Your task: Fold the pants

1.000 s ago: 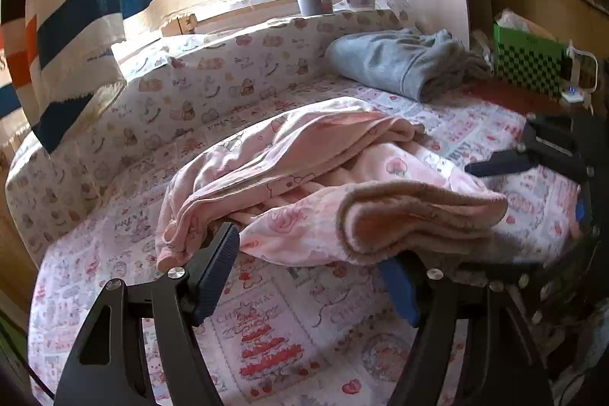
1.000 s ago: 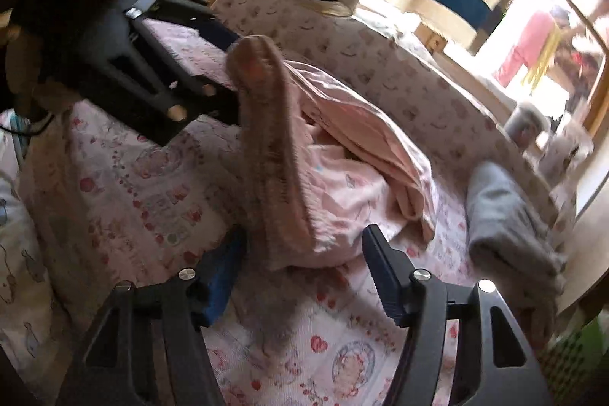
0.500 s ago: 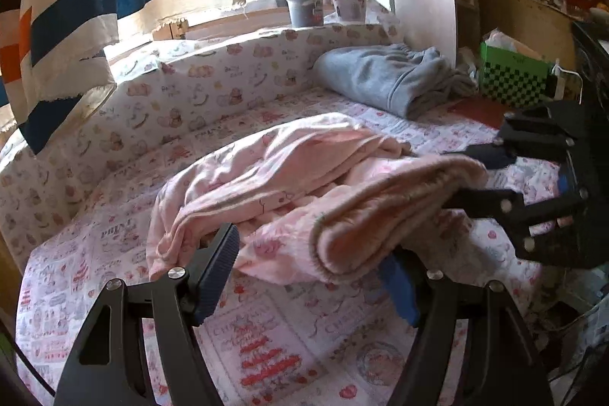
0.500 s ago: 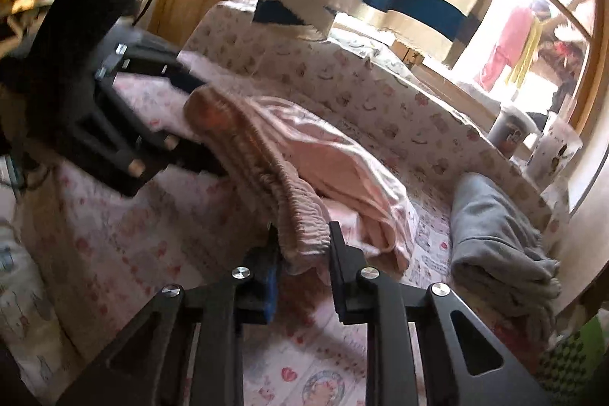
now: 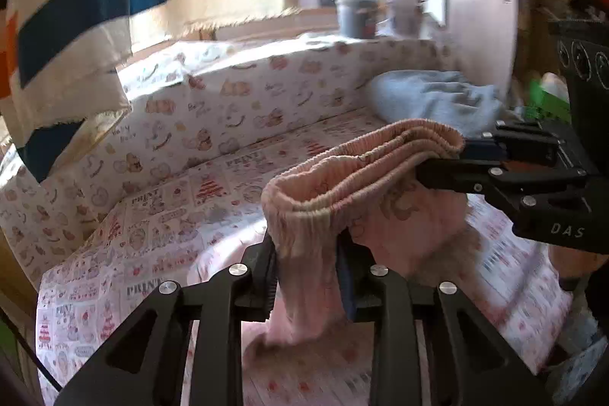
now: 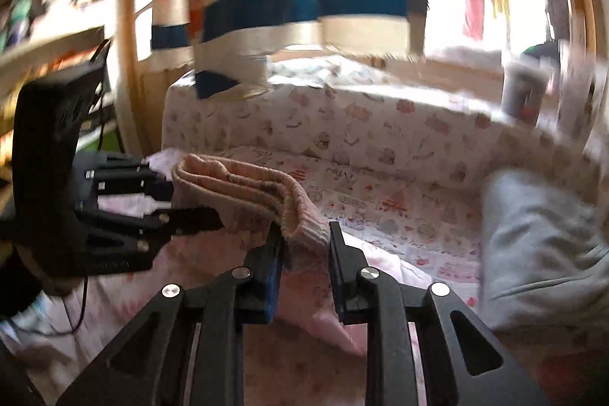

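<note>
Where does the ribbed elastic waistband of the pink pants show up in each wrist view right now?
Left wrist: the pink pants' ribbed waistband runs from centre to right, between both grippers.
Right wrist: the waistband sits left of centre, stretched the same way.
Shared landmark: the crumpled grey garment on the bed.

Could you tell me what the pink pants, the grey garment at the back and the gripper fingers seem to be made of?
Pink pants: soft knit cloth, probably cotton or fleece, matte; the waistband is ribbed and gathered, so likely elastic.
Grey garment: thicker matte jersey, sweatshirt-like, judging by its rounded folds.
Left gripper and right gripper: black, matte rigid plastic by the look, with shiny metal screw heads and blue pads, perhaps rubber.
</note>
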{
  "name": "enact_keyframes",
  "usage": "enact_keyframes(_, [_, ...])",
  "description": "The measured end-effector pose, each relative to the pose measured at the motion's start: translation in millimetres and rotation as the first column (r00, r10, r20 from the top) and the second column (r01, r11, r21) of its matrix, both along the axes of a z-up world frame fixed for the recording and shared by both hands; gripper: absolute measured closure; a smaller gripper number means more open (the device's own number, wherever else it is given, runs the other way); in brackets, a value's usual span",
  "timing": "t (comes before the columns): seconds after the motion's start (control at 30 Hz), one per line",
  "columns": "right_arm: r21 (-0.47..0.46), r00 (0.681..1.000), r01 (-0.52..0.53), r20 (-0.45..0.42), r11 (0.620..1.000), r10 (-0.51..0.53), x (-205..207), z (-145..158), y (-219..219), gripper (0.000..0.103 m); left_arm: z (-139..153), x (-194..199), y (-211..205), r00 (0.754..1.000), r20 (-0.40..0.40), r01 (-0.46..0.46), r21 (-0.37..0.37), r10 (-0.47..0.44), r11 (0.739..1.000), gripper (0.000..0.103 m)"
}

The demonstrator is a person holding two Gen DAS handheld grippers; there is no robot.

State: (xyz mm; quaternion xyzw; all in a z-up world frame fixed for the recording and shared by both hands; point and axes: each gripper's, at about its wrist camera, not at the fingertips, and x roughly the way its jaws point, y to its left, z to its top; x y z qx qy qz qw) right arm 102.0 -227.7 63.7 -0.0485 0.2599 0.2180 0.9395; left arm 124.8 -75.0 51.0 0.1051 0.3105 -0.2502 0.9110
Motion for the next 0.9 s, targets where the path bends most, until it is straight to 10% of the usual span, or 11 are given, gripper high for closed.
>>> enact_keyframes(0.43, [0.001,0.983,0.110,-0.148,0.994,-0.108,67,-52,-6,0.078,-46,54,3,0.985,-0.159,-0.066,-0.016,0.063,0.998,0.055])
enact_keyframes(0.67, [0.069,0.973,0.179,-0.163,0.981,-0.166,70,-48,-29,0.056,-44,52,17,0.978,-0.193,-0.089,-0.038,0.080,0.995,0.053])
enact_keyframes(0.9, [0.163,0.966,0.147,-0.235,0.976,-0.106,71,-51,-42,0.080,-46,49,19,0.974,-0.217,-0.071,-0.020,0.065,0.997,0.066])
